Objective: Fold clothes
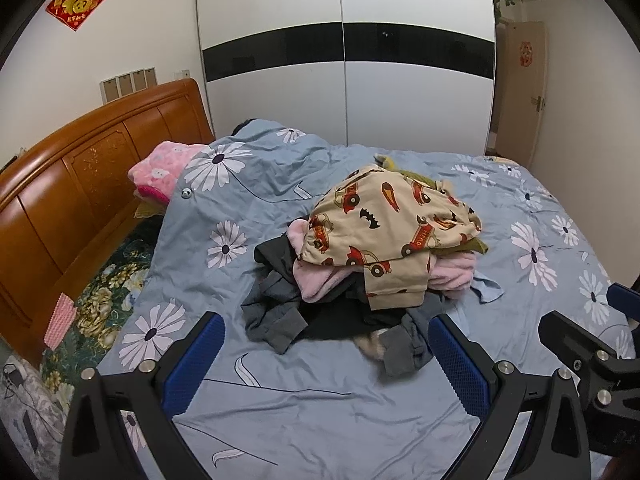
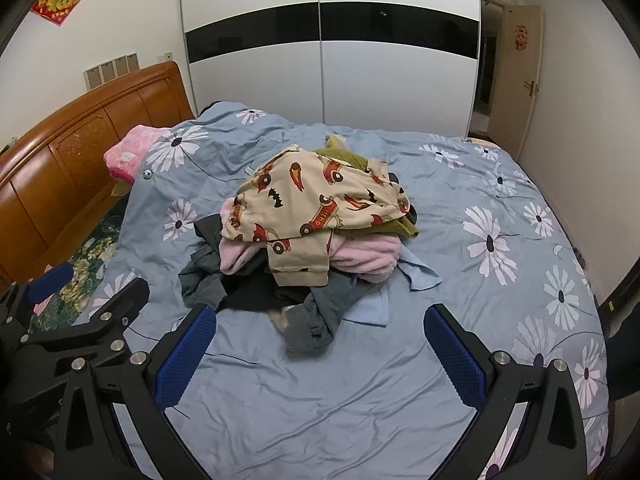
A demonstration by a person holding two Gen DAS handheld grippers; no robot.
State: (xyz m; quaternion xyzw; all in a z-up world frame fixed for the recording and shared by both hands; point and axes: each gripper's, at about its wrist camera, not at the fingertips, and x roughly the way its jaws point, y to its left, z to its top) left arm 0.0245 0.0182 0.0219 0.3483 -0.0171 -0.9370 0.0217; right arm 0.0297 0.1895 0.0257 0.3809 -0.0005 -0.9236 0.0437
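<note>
The clothes [image 1: 376, 256] lie in one loose heap near the middle of the bed [image 1: 320, 408], none of them laid flat or squared: a cream car-print top [image 1: 384, 220] is draped over the crown, pink fleece [image 1: 320, 276] bulges out below it, grey and black pieces [image 1: 280, 316] spill toward the near edge, and a light blue piece [image 2: 416, 268] trails off to the right. The left gripper [image 1: 326, 350] and right gripper [image 2: 320, 340] hang side by side over the near, bare stretch of quilt, both with fingers spread wide and nothing between them, pointing at the heap. That fits hands ready to pick a garment from the pile, with the flat quilt in front serving as a likely folding space. No folded stack shows anywhere on the bed.
</note>
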